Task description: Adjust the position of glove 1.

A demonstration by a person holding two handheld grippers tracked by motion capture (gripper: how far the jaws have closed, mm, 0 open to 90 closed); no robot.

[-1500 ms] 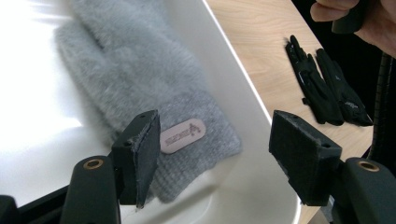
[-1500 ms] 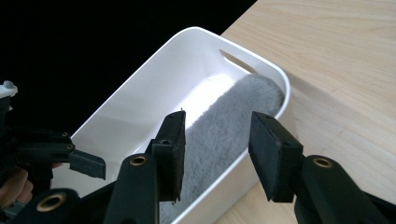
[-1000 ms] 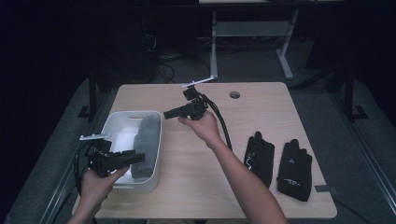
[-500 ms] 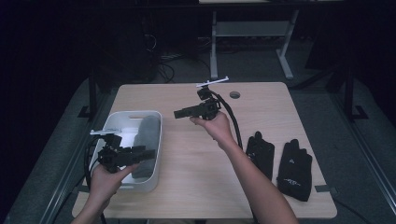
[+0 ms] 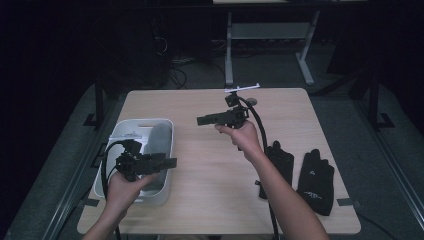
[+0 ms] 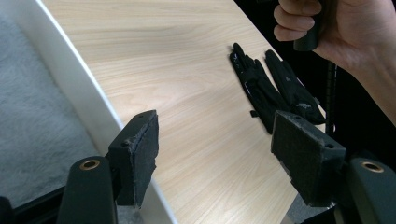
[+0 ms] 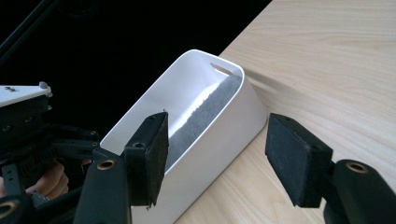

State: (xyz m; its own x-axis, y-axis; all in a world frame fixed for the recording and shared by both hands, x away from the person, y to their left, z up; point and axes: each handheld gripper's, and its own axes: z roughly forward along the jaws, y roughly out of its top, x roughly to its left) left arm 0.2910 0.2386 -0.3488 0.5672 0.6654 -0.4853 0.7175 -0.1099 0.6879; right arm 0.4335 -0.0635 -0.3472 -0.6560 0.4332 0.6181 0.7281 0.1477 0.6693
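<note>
A grey cloth (image 5: 159,140) already lies in the white bin (image 5: 167,165) at the bench's left edge; two black gloves (image 5: 316,181) wait near its right edge; the left gripper (image 5: 172,162) gapes empty; the right gripper (image 5: 200,120), jaws just widened, holds nothing.

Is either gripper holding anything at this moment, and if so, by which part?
Nothing is held. The left gripper is open over the white bin's rim; the right gripper's jaws have just been opening, with nothing between them. The black gloves lie untouched.
</note>
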